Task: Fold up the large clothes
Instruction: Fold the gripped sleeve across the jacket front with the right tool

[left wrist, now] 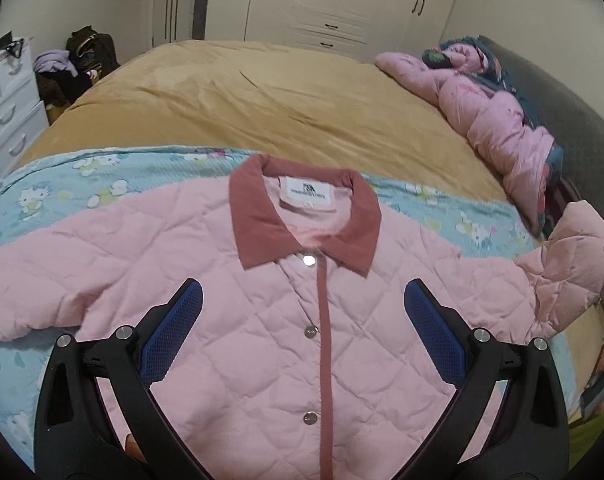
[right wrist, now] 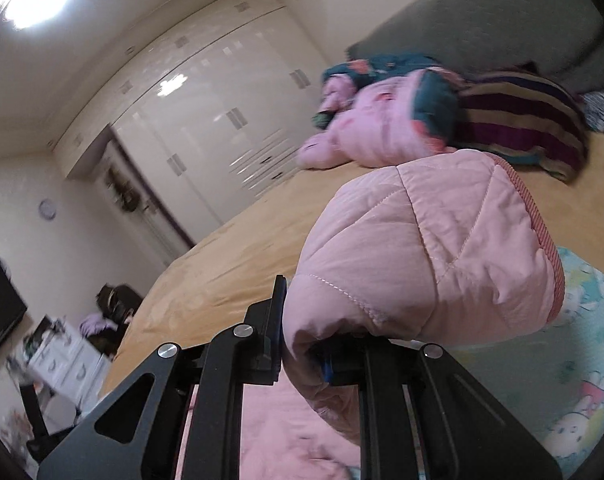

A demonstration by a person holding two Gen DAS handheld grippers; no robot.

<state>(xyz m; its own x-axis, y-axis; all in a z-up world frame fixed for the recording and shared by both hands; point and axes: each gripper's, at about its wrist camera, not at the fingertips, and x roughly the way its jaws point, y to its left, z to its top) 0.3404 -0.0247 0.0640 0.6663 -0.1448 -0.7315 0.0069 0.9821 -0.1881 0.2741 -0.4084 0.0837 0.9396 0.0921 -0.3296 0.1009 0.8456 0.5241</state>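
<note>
**Right gripper pinching a jacket sleeve, left gripper hanging open above the chest**

The left gripper (left wrist: 302, 320) is tilting down over the pink quilted jacket (left wrist: 261, 312), its blue-padded jaws standing wide apart with nothing between them. The jacket is lying front-up, snapped shut, on a light blue cartoon-print blanket (left wrist: 61, 196) spread over the tan bedcover (left wrist: 241, 100); the snap placket is running straight down between the two fingers. The right gripper (right wrist: 302, 344) is pointing closer to level and rolled sideways, its jaws clamped tight on the sleeve (right wrist: 430, 256), whose cuff end is bulging up in front of the lens. A white label (left wrist: 308, 193) is showing inside the dusty-rose collar (left wrist: 257, 220); its print is too small to read.
</note>
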